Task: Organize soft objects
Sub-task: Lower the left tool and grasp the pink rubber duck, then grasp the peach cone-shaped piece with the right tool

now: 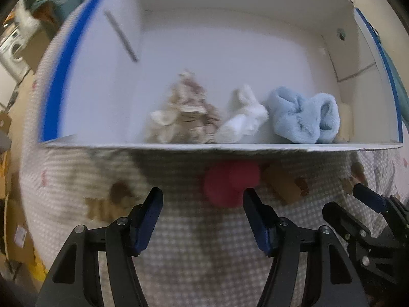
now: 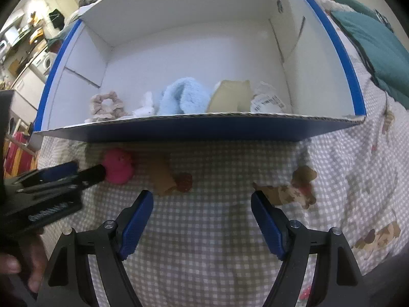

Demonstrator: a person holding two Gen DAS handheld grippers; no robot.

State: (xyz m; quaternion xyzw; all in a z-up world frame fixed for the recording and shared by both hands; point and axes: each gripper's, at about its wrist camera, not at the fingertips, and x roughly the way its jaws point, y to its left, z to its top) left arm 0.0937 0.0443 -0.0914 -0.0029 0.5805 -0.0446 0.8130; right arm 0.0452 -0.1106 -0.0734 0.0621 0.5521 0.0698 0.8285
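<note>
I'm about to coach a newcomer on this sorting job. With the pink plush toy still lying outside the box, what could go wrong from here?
1. The pink plush toy lies close under the box's front wall, so the open left gripper may bump the cardboard while closing on it.
2. The right gripper, also open, hovers nearby; the two could collide.
3. The blue fluffy socks and scrunchie crowd the front edge, so a dropped toy may land on them.

Bed covered in a grey-and-white checked sheet (image 2: pixel 204 243) printed with brown animal figures; a teal cushion (image 2: pixel 368 41) lies at its far right edge. Cluttered room off to the left: white front-loading washing machine (image 1: pixel 14 48), white cabinets (image 2: pixel 28 81) and cream walls. Red cloth (image 2: pixel 15 153) hangs low on the left; lighting is dim and indoor.
</note>
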